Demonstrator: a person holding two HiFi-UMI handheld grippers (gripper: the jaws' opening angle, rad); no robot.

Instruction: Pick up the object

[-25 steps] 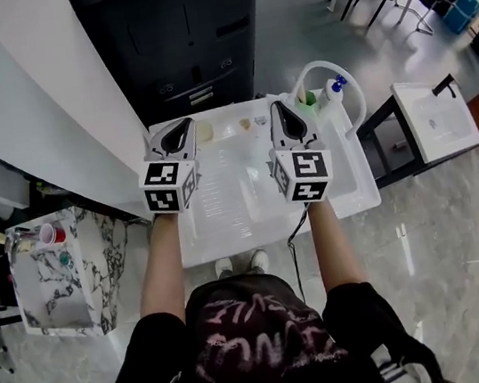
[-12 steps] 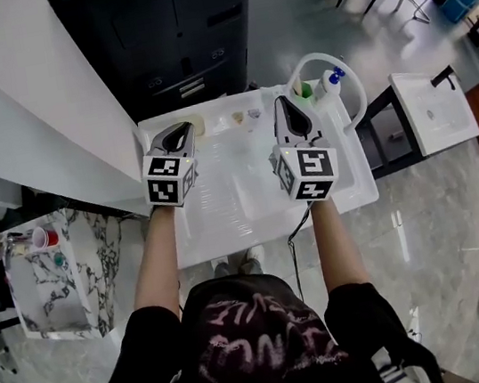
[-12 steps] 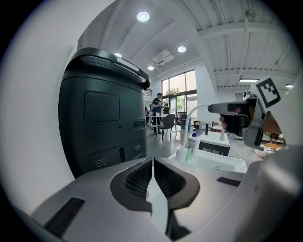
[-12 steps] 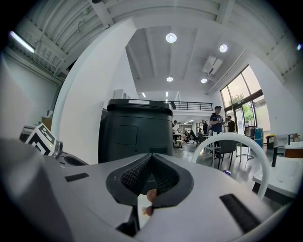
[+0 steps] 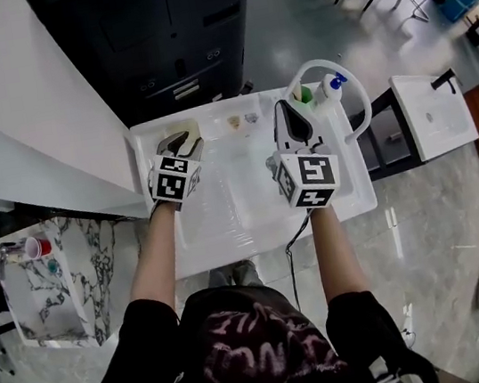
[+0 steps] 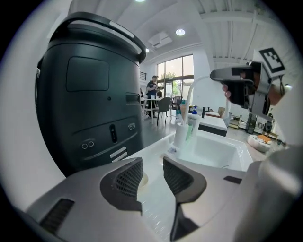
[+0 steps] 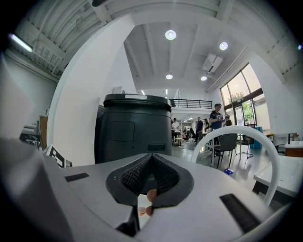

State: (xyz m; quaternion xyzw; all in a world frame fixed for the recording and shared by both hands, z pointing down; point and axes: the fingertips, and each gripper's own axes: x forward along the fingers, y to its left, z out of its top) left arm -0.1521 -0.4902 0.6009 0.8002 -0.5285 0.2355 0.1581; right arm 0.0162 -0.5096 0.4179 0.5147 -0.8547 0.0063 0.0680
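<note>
Object [image 6: 144, 178]: small, pale cream, rounded. Lies flat on white sink counter [image 6: 156, 151], far left part. Shows in gap between left gripper's [image 6: 151, 166] parted jaws, largely hidden, no pad pressing on it.

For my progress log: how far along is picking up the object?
Done: nothing lifted yet. In hand: the left gripper, its jaws just opened, is low over the white sink counter, the pale round object ahead between them, untouched. Left: close, lift. The right gripper is shut, empty.
</note>
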